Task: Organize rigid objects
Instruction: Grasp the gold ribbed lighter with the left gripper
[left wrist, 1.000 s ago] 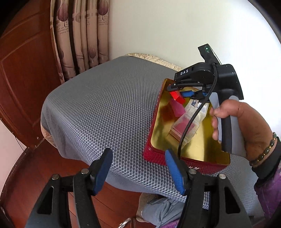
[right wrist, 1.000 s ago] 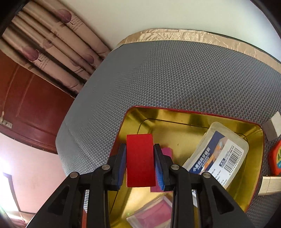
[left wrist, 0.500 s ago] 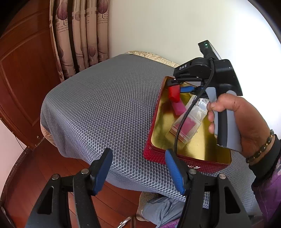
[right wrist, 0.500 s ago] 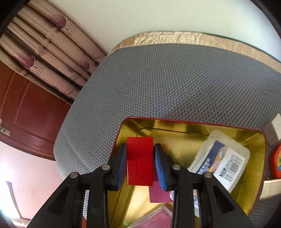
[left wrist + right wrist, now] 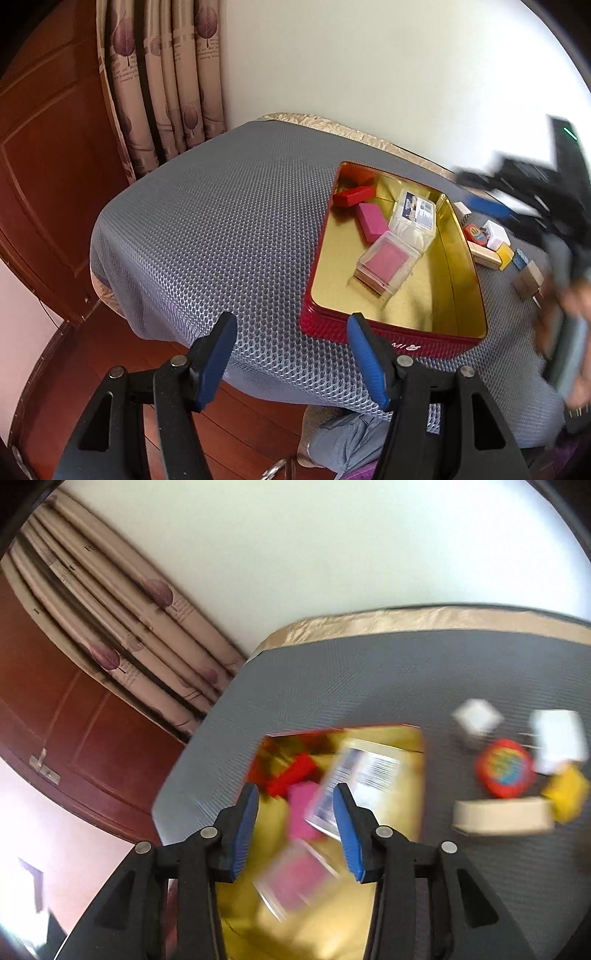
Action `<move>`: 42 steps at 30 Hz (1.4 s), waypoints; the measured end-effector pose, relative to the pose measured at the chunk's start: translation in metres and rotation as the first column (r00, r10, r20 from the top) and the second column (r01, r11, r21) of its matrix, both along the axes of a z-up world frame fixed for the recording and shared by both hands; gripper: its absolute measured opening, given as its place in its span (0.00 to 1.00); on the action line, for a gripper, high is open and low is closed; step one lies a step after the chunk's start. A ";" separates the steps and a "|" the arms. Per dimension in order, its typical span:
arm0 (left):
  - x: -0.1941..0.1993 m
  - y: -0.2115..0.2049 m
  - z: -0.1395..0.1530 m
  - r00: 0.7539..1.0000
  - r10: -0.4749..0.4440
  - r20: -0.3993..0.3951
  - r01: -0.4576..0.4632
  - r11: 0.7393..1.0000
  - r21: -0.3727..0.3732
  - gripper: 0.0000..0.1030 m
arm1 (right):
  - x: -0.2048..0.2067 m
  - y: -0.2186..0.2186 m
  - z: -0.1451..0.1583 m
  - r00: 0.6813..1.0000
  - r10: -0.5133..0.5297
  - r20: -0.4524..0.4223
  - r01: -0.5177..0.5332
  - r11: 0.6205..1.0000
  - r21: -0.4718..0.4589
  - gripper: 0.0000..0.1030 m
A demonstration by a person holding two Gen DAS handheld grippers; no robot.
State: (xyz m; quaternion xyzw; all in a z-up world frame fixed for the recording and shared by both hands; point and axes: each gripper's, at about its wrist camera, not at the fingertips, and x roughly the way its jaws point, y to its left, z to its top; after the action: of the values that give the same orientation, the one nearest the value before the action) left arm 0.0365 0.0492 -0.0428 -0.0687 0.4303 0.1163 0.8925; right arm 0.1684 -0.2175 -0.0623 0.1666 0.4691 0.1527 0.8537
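The tabletop (image 5: 221, 221) carries a grey honeycomb-mesh cover with a beige trim at 12 o'clock. The tin (image 5: 391, 334) is red outside and gold inside. It contains a red block (image 5: 354, 195), a magenta block (image 5: 372, 221) and a clear case (image 5: 388, 264) with a pink insert. At 3 o'clock of the tin lie a yellow block (image 5: 567, 794) and a red round disc (image 5: 505, 771) with multicoloured print. The curtain (image 5: 166, 74) is beige with purple leaf motifs.
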 end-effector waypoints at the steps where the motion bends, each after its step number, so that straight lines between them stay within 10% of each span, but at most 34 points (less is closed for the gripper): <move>1: -0.001 -0.003 0.001 1.000 -0.007 0.003 0.006 1.000 0.012 0.62 | -0.017 -0.014 0.003 1.000 -0.019 0.019 0.020 0.999 -0.041 0.48; 9: -0.006 -0.035 0.006 0.995 -0.093 0.025 0.090 0.989 0.113 0.62 | -0.117 -0.153 -0.012 0.973 -0.231 0.027 0.216 0.857 -0.468 0.59; 16: -0.022 -0.086 0.023 0.946 -0.307 0.102 0.276 0.931 0.239 0.62 | -0.164 -0.257 -0.034 0.914 -0.406 0.006 0.325 0.723 -0.610 0.65; 18: -0.024 -0.111 0.034 0.893 -0.433 0.118 0.385 0.874 0.297 0.62 | -0.173 -0.281 -0.034 0.902 -0.431 0.022 0.359 0.722 -0.592 0.82; 23: -0.014 -0.164 0.056 0.717 -0.691 0.090 0.604 0.680 0.416 0.62 | -0.173 -0.292 -0.038 0.900 -0.434 0.036 0.378 0.737 -0.560 0.85; 28: 0.036 -0.205 0.064 0.561 -0.827 0.009 0.778 0.532 0.334 0.62 | -0.175 -0.300 -0.037 0.906 -0.422 0.040 0.377 0.760 -0.529 0.87; 32: 0.089 -0.235 0.048 0.482 -0.870 -0.104 0.839 0.425 0.340 0.62 | -0.182 -0.308 -0.036 0.908 -0.416 0.043 0.378 0.773 -0.510 0.90; 42: 0.188 -0.249 -0.006 0.355 -0.876 -0.327 0.934 0.315 0.169 0.62 | -0.187 -0.299 -0.030 0.913 -0.405 0.046 0.382 0.810 -0.444 0.95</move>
State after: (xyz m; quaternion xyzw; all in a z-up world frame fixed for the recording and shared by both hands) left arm 0.2249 -0.2002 -0.0484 0.3441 0.4445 -0.3299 0.7584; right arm -0.0188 -0.5164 -0.0925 0.0648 0.4681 -0.1426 0.8697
